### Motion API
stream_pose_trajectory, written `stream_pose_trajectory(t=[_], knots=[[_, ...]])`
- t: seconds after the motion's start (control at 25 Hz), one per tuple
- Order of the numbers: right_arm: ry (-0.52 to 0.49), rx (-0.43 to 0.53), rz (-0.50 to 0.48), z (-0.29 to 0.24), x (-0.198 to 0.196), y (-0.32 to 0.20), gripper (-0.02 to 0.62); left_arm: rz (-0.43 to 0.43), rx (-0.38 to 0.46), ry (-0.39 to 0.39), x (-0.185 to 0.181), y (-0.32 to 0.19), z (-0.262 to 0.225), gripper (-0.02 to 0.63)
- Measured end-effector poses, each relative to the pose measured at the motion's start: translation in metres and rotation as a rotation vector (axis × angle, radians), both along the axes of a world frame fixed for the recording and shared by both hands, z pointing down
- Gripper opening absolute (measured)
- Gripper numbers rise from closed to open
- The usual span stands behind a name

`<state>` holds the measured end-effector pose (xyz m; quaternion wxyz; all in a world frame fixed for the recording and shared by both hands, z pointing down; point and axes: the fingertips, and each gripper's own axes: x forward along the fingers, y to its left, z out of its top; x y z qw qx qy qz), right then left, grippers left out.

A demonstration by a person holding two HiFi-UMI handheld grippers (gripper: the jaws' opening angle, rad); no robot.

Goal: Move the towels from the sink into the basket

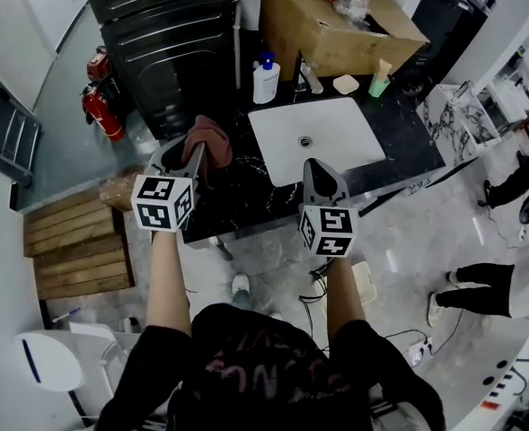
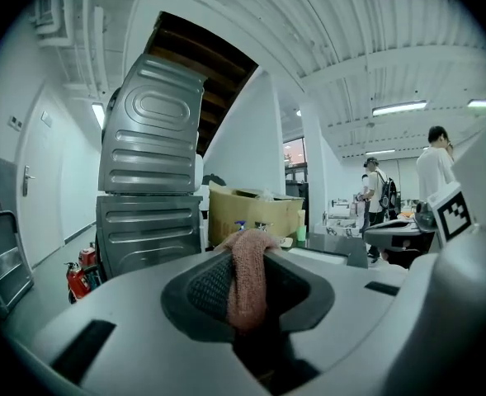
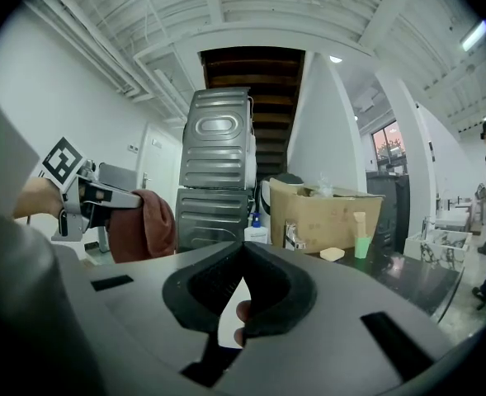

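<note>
A reddish-brown towel [image 1: 214,138] hangs from my left gripper [image 1: 195,153], which is shut on it above the black counter [image 1: 246,196], left of the white sink [image 1: 277,124]. In the left gripper view the towel [image 2: 247,283] is pinched between the pads and drapes over the left gripper [image 2: 247,242]. My right gripper [image 1: 315,165] hovers at the sink's front edge, its jaws together with nothing between them. The right gripper view shows the right gripper [image 3: 244,250] shut, with the left gripper [image 3: 102,196] and its towel [image 3: 143,225] off to its left. Only the drain shows in the sink bowl.
Behind the sink stand a soap bottle [image 1: 265,79], a faucet [image 1: 309,77], a soap bar [image 1: 346,83], a green cup [image 1: 380,81] and a cardboard box [image 1: 345,16]. Stacked metal units [image 1: 170,34] rise at back left, beside fire extinguishers [image 1: 102,106] and a wooden pallet [image 1: 71,245]. People's legs [image 1: 480,285] are at right.
</note>
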<state>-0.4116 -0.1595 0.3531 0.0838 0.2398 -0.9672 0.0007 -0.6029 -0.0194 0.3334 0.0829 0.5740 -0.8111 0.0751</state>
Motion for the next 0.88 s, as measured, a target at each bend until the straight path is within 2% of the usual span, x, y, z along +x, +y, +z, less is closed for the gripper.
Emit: stream_pose_trajectory(t=[0.16, 0.44, 0.88], knots=[[-0.005, 0.005, 0.003, -0.004, 0.01, 0.001, 0.014, -0.025, 0.036, -0.021, 0.008, 0.01, -0.015, 0.097], [-0.017, 0.007, 0.023, -0.008, 0.042, 0.006, 0.014, -0.03, 0.037, -0.035, 0.033, 0.019, -0.018, 0.098], [-0.04, 0.007, 0.137, -0.008, 0.154, -0.002, 0.014, 0.038, 0.045, -0.037, 0.118, 0.001, -0.016, 0.098]])
